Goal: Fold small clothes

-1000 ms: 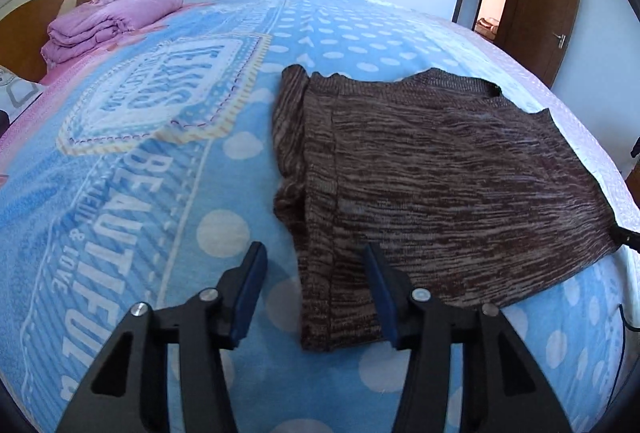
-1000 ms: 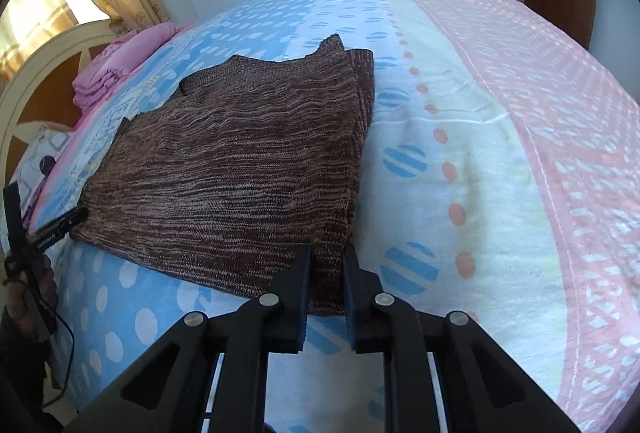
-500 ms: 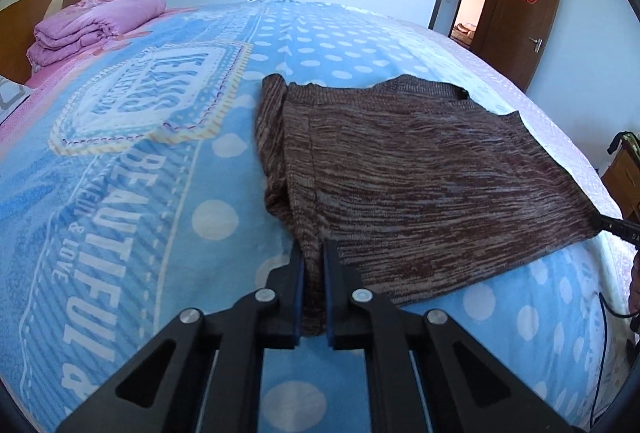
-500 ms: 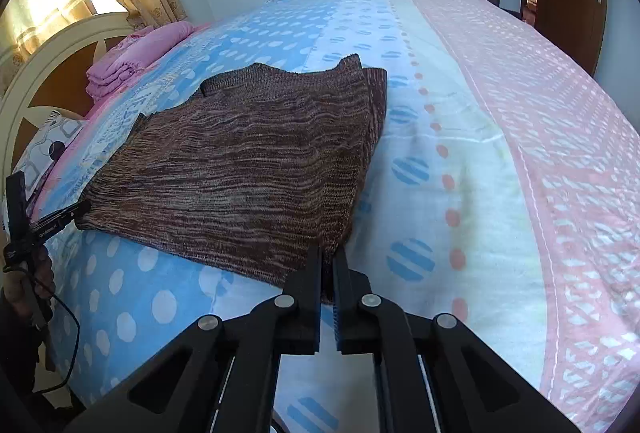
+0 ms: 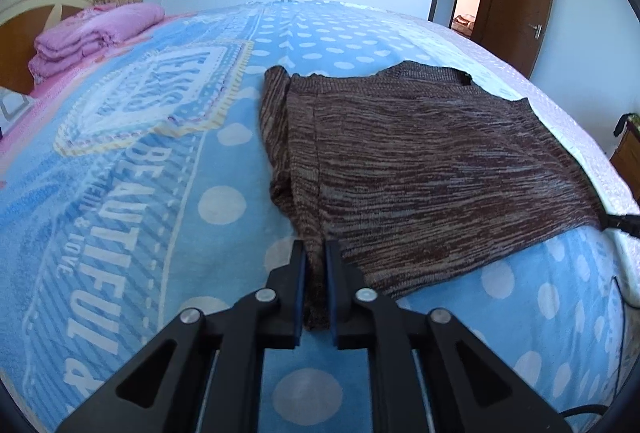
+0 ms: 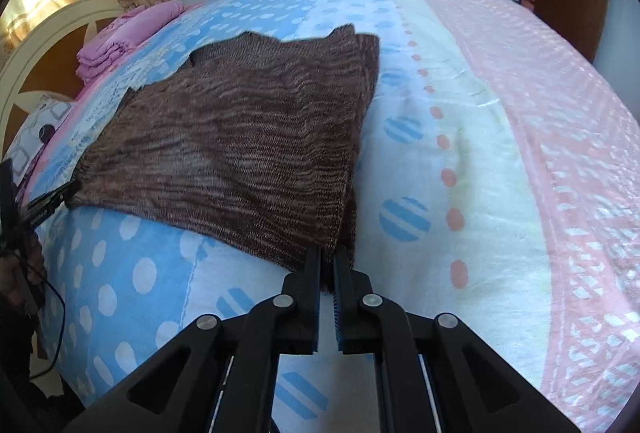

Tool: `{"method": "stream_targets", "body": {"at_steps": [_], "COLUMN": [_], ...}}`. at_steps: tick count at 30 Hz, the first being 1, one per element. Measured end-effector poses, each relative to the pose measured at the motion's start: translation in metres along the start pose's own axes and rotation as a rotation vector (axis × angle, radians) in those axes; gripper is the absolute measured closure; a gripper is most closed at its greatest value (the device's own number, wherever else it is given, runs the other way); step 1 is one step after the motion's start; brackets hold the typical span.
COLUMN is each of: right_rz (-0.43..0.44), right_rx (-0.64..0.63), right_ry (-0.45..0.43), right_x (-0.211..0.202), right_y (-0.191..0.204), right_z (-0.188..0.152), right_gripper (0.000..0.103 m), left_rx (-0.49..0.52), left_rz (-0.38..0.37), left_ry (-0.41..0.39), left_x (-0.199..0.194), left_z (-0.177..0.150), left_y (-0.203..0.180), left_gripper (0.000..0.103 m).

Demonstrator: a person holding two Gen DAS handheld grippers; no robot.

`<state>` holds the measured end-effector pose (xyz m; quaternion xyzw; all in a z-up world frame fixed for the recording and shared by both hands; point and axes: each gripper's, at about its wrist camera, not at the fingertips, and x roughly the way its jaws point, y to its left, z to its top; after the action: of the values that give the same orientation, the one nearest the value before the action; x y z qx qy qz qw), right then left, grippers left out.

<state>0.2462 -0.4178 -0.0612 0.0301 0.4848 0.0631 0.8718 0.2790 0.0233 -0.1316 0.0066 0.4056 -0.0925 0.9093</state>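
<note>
A brown knit sweater (image 5: 420, 169) lies spread on the bed with its sleeves folded in; it also shows in the right wrist view (image 6: 240, 145). My left gripper (image 5: 316, 253) is shut on the sweater's near left hem corner. My right gripper (image 6: 327, 257) is shut on the near right hem corner. The hem between the two grippers is lifted slightly off the blanket. The tip of the right gripper shows at the far right of the left wrist view (image 5: 622, 221), and the left gripper shows at the left of the right wrist view (image 6: 48, 199).
The bed is covered by a blue polka-dot blanket (image 5: 132, 193) with pink and cream bands (image 6: 540, 153). A folded pink quilt (image 5: 92, 37) lies by the headboard (image 6: 44, 45). A brown door (image 5: 520, 1) stands open at the back right.
My left gripper went from open around the hem corner to shut on it. Both grippers have raised the hem edge a little and pulled it toward me.
</note>
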Motion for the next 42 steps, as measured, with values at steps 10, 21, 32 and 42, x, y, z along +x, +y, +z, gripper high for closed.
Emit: {"method": "stream_targets", "body": {"at_steps": [10,21,32,42], "right_rz": [0.039,0.198,0.107,0.040], "right_rx": [-0.125,-0.044,-0.064,-0.183], "right_ry": [-0.145,0.038,-0.095,-0.028], "right_x": [-0.003,0.140,0.131,0.143], "right_y": [0.059,0.129,0.138,0.170], "right_z": [0.051,0.144,0.172,0.153], "right_gripper": [0.063,0.065,0.064,0.058], "left_rx": [-0.021,0.004,-0.016,-0.065], "left_rz": [0.103,0.144,0.120,0.115], "left_ry": [-0.094,0.006,-0.011,-0.011], "left_x": [-0.013,0.020,0.019,0.015], "left_z": [0.015,0.006,0.003,0.003], "left_y": [-0.001,-0.009,-0.006,0.002], "left_gripper": [0.040,0.032,0.030,0.008]}}
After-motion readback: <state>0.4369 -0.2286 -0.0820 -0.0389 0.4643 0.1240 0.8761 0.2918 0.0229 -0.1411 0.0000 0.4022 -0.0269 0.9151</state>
